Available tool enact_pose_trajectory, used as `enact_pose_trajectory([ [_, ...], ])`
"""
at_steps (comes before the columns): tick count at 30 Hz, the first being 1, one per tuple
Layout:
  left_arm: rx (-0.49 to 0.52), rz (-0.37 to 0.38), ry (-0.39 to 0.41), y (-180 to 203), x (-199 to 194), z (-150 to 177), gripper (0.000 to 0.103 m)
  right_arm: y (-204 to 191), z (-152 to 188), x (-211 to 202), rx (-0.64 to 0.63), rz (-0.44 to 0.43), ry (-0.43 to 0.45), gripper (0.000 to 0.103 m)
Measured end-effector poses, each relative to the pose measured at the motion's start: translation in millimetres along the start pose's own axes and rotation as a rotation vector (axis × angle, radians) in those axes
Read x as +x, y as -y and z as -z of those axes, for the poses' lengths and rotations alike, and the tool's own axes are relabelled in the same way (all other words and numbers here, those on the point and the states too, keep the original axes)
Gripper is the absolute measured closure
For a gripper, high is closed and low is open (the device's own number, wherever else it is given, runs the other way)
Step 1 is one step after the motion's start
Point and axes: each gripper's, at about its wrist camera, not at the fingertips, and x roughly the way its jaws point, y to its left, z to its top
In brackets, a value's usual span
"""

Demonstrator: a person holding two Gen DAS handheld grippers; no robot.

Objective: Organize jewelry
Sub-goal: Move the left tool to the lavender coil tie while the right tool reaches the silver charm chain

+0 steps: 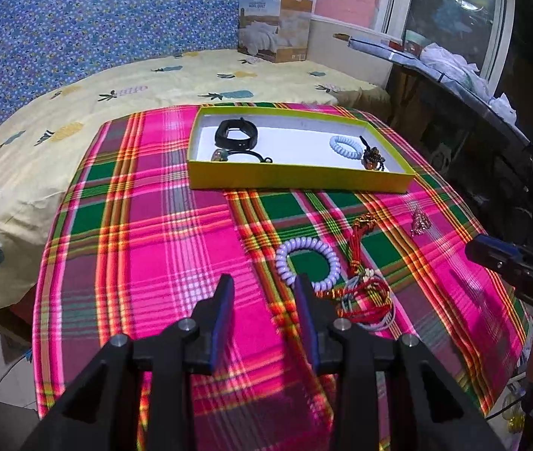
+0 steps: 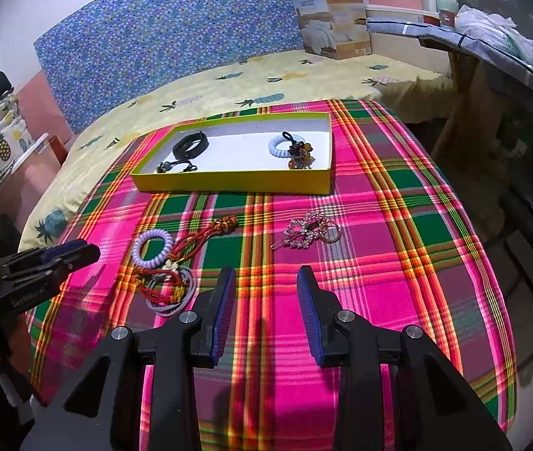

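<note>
We see lilac coil bracelet (image 1: 307, 263) beside red cord tangle (image 1: 364, 293) on plaid cloth (image 1: 153, 244). Left gripper (image 1: 264, 285) spread, empty; right gripper (image 2: 266, 278) spread, empty.

cloth (image 2: 379, 263): pink, green, yellow plaid
box (image 2: 228, 184): yellow-green, white inside
coil band (image 2: 152, 248): lilac
bedsheet (image 2: 228, 82): pale yellow, pineapples

Left hand-held gripper (image 1: 264, 289) open, empty; right hand-held gripper (image 2: 266, 282) likewise.

Bright, oversaturated indoor light, soft shadows on the cloth (image 2: 379, 263), heavy fisheye bending and dark corners.
</note>
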Motion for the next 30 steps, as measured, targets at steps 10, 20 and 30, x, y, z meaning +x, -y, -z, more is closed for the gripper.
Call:
enact_pose_trajectory([
  [10,0.023,0.007,-0.038,9,35,-14,0.068,19,-16,33,0.047,0.019,-0.031,0.068],
  [20,0.053,-0.012,-0.056,15,55,-14,0.068,53,-27,63,0.069,0.066,-0.075,0.068],
  [30,0.085,-0.045,-0.048,20,59,-15,0.068,53,-33,79,-0.005,0.075,-0.097,0.077],
])
